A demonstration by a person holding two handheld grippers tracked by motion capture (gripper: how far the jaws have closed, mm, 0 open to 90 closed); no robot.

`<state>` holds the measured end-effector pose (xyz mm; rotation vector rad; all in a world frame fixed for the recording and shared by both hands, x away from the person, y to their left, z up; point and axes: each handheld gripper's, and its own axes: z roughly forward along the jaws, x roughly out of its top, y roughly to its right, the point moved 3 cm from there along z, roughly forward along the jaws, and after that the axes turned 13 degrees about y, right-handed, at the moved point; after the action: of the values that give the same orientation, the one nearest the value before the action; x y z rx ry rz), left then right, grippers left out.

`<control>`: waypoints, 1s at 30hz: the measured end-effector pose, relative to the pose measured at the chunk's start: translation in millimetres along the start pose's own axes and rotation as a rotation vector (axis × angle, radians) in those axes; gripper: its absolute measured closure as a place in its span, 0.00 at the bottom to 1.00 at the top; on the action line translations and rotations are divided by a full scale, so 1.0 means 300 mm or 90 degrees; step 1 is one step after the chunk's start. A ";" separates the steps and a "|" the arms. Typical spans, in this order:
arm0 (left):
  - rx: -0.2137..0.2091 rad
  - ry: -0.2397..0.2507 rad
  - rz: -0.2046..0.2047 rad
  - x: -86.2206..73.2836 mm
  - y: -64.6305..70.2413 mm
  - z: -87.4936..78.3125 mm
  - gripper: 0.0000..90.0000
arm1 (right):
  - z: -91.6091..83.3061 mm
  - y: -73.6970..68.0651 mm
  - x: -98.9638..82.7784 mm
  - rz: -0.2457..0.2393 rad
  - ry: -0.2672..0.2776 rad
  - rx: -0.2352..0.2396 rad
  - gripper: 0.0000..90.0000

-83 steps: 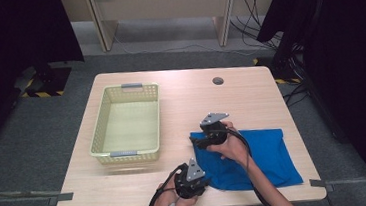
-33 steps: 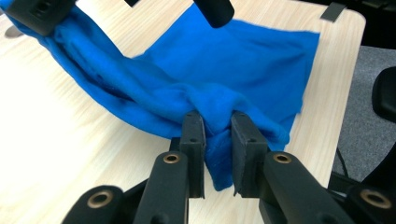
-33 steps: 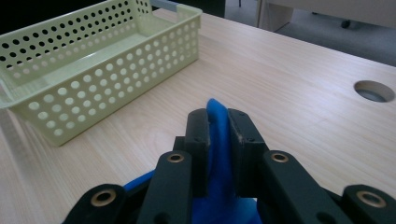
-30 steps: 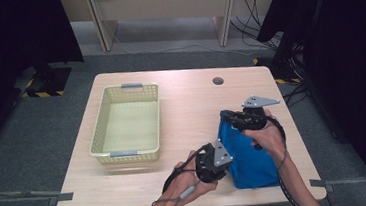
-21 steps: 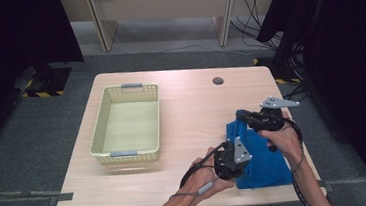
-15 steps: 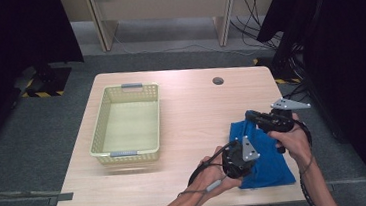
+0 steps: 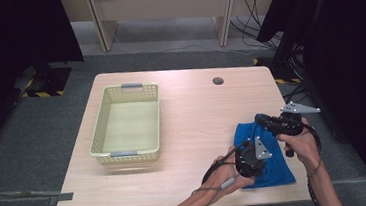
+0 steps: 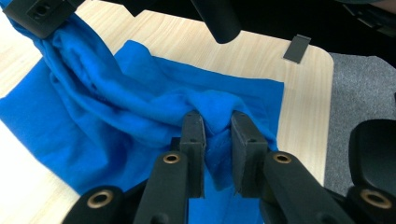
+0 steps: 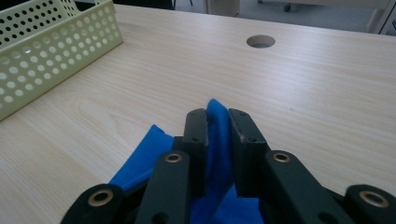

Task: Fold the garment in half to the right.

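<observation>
Cloth [image 8: 116, 107] sits pinched between both grippers' jaws, left gripper [image 8: 215, 135] and right gripper [image 9: 216, 133].

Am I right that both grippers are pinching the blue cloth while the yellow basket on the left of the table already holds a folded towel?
Not quite: the yellow basket is empty, as the high view shows. The rest holds: the left gripper and the right gripper each pinch the blue cloth.

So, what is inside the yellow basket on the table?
The yellow basket looks empty: its pale bottom shows bare in the high view. The blue cloth lies outside it, on the table. The strip of floor just behind the near wall is hidden.
</observation>
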<state>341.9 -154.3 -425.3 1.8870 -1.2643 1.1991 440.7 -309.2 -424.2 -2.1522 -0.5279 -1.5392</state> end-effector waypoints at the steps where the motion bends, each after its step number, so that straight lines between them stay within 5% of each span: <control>1: 0.001 0.002 -0.003 -0.001 -0.001 0.008 0.85 | 0.001 0.004 -0.005 0.000 -0.002 0.000 0.86; 11: -0.017 0.005 -0.002 -0.009 0.021 0.054 0.83 | -0.027 0.041 -0.026 0.004 -0.003 -0.027 0.82; 18: -0.033 0.051 -0.028 0.011 0.018 0.034 0.65 | -0.040 0.058 -0.030 0.012 -0.004 -0.056 0.65; 21: -0.023 0.071 -0.035 0.024 0.008 0.015 0.57 | -0.042 0.054 -0.029 0.010 -0.010 -0.056 0.62; 30: 0.027 0.063 -0.037 -0.017 -0.048 -0.037 0.46 | -0.043 0.027 -0.047 -0.012 -0.029 -0.058 0.56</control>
<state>350.4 -137.4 -424.7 1.8565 -1.1328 1.2819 430.6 -324.0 -435.0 -2.2610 -0.5027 -1.5559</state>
